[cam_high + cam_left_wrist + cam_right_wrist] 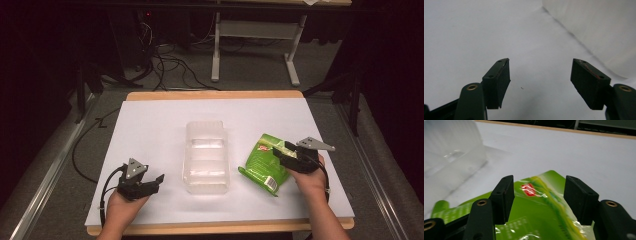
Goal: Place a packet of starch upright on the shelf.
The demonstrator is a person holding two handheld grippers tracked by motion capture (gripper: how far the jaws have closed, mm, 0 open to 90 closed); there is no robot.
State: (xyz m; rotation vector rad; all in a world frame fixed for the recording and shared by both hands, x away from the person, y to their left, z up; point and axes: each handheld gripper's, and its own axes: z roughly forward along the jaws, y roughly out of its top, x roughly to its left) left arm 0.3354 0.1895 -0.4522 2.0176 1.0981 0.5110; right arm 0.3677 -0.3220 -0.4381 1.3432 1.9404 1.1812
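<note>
Green snack packet [263, 161] lies flat on the white table sheet [150, 125], under and between the jaws of the right gripper.

Going from the left: the left gripper [150, 184] sits low over the sheet, held in the person's left hand [122, 202]. In the left gripper view [540, 82] its jaws stand wide apart with bare white sheet between them, and the wall of the clear plastic container [596, 32] rises ahead of the right-hand jaw, beyond its tip.

The clear plastic container [207, 156] stands mid-sheet, between the two grippers and apart from both.

The right gripper [280, 156] reaches over the packet's near edge from the right hand [311, 176]. In the right gripper view [539, 195] its jaws are spread wide, straddling the packet [534, 207]; the red logo [528, 189] lies just inside the left-hand jaw. Whether the jaws touch the film cannot be told.
</note>
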